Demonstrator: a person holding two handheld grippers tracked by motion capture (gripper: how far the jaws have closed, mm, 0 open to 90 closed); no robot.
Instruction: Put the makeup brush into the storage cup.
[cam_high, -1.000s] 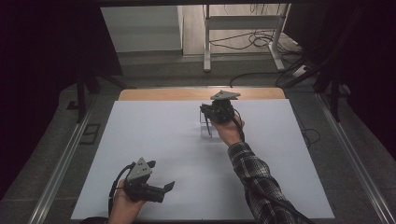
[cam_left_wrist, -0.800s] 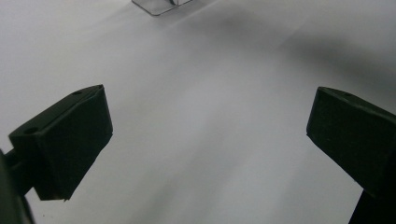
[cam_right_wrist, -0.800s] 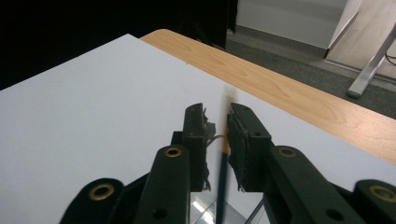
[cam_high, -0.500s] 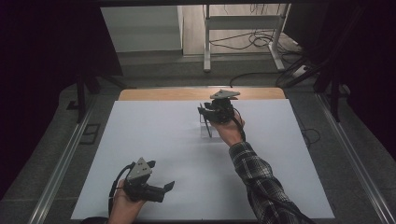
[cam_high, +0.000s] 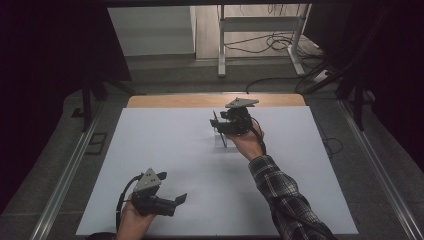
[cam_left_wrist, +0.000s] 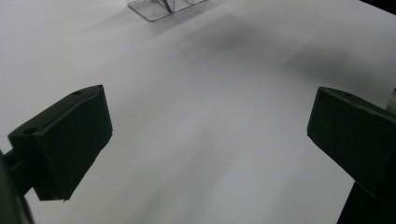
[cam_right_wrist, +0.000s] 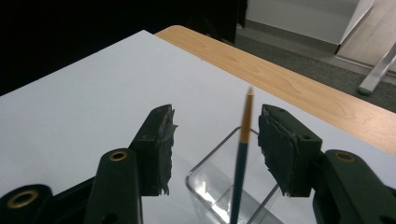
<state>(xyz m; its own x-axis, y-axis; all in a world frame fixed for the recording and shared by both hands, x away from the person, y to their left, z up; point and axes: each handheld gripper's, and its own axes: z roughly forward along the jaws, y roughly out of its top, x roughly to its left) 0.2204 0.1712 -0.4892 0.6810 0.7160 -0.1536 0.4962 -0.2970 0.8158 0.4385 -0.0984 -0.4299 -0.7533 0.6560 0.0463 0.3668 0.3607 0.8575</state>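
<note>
A dim room surrounds the table (cam_high: 165, 165), its white sheet leaving a strip of bare wood along the far edge; cables and a metal stand lie on the floor beyond. Toward the far side of the sheet stands a clear holder (cam_right_wrist: 224, 189), and in it a thin brush (cam_right_wrist: 242, 154) stands nearly upright, long axis vertical, pointed tip up. The right tongs (cam_right_wrist: 215, 144) are level with the brush's upper part, released, jaws spread to either side of it. The brush sits between them, closer to the right-hand jaw in the right gripper view, touching neither as far as I can tell. The coming move, in my judgement, turns on this: the shaft already lies inside the gap, so closing would take it across its long axis. The right hand is by far the nearer. The left tongs (cam_high: 175, 202) hover low at the near edge of the sheet, released too and holding nothing, well apart from the holder. Against the earlier frames the right tongs have shifted only slightly about the brush; the left have stayed put.
</note>
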